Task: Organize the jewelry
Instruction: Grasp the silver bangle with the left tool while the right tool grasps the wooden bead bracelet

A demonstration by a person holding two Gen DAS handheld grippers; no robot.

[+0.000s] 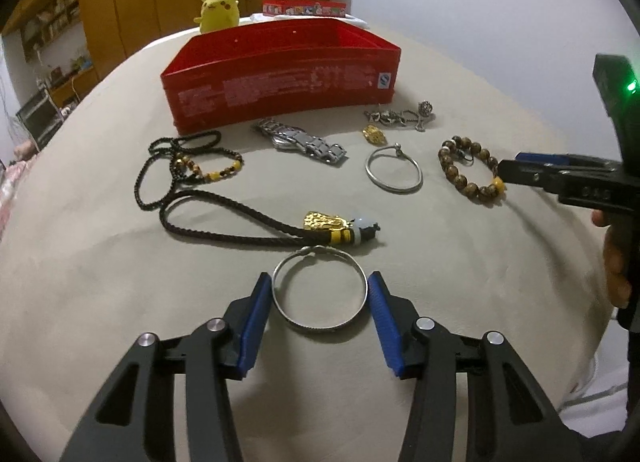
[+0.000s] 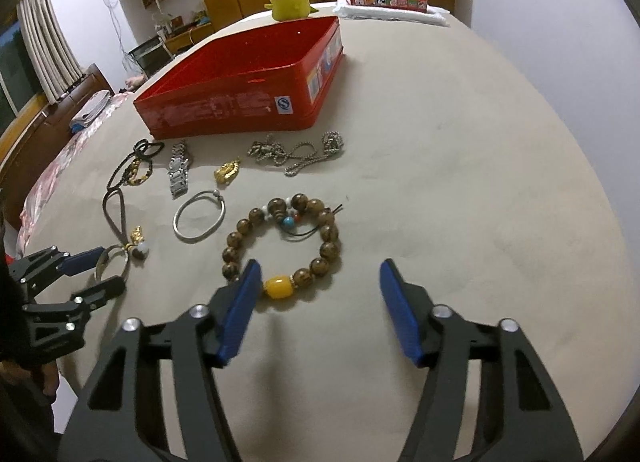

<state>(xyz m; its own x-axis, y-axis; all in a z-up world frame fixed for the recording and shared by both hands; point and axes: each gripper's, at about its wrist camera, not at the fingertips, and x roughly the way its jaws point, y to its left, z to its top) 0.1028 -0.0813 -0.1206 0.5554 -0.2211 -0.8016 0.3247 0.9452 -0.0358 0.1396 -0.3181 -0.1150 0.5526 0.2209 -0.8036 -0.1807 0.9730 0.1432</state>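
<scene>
An open red tin box [image 1: 280,74] stands at the back of the beige table, also in the right wrist view [image 2: 240,98]. My left gripper [image 1: 319,280] is open with its blue pads either side of a silver bangle [image 1: 319,327]. My right gripper [image 2: 318,268] is open at the near edge of a brown bead bracelet [image 2: 280,238] with a yellow bead; it shows in the left wrist view [image 1: 470,172] too. Also on the table: a second silver bangle [image 1: 394,168], a steel watch [image 1: 300,140], a black cord with gold pendant [image 1: 256,230], black bead strands [image 1: 184,158], a gold charm [image 1: 374,135] and a silver chain [image 1: 400,116].
A yellow Pikachu plush [image 1: 218,8] sits behind the box. A small red box on folded white cloth [image 2: 386,0] lies at the far table edge. Wooden cabinets and shelves stand beyond the table.
</scene>
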